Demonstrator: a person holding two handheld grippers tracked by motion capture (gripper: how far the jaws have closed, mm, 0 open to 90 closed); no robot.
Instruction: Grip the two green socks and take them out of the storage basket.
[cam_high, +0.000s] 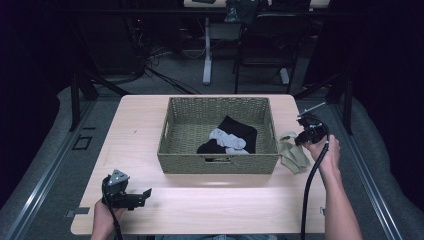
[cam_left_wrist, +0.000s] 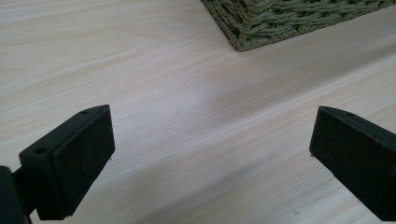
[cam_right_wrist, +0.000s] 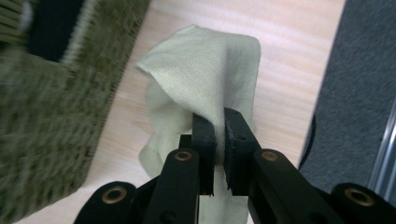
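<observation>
A pale green sock (cam_high: 293, 151) lies on the table just right of the woven basket (cam_high: 218, 163). My right gripper (cam_high: 303, 137) is shut on the pale green sock (cam_right_wrist: 205, 88), whose fabric rises in a fold between the two jaws, beside the basket's wall (cam_right_wrist: 42, 126). Inside the basket are a black garment (cam_high: 239, 130) and a grey sock (cam_high: 227, 140). My left gripper (cam_high: 145, 194) hovers near the table's front left edge. In its own view the left gripper (cam_left_wrist: 212, 154) stands open over bare wood, with the basket's corner (cam_left_wrist: 280, 21) ahead.
The wooden table (cam_high: 140, 125) ends close to the right of the sock, with grey floor (cam_right_wrist: 355, 84) beyond. Table legs and a chair (cam_high: 265, 45) stand in the dark room behind.
</observation>
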